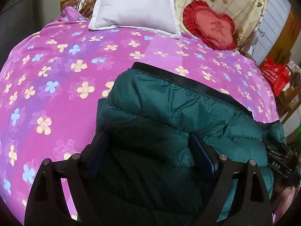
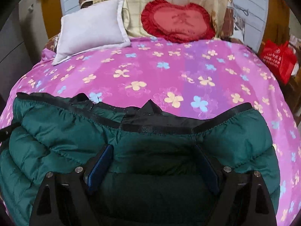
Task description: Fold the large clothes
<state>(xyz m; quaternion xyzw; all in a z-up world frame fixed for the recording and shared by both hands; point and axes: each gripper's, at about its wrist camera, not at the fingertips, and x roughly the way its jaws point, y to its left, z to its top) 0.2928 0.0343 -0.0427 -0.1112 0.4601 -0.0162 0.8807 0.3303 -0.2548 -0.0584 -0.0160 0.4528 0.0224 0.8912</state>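
Dark green quilted puffer jacket (image 2: 62, 131) bunched at the near edge of the pink flower-print bedspread (image 2: 169, 71), mid-fold.

Left gripper (image 1: 150, 150) and right gripper (image 2: 153, 162) both spread wide, fingers straddling padded fabric without pinching, probably pressing the bulk flat. Black-trimmed hem turned toward the white pillow (image 1: 135, 5) and red heart-shaped cushion (image 2: 178, 22), well apart from both.

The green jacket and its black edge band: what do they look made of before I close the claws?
Green jacket: looks like thin, slightly glossy synthetic shell, quilted and puffy, probably padded; it shows sheen and fine creases. Black edge band: matte, looks woven or elastic; exact fabric unclear.
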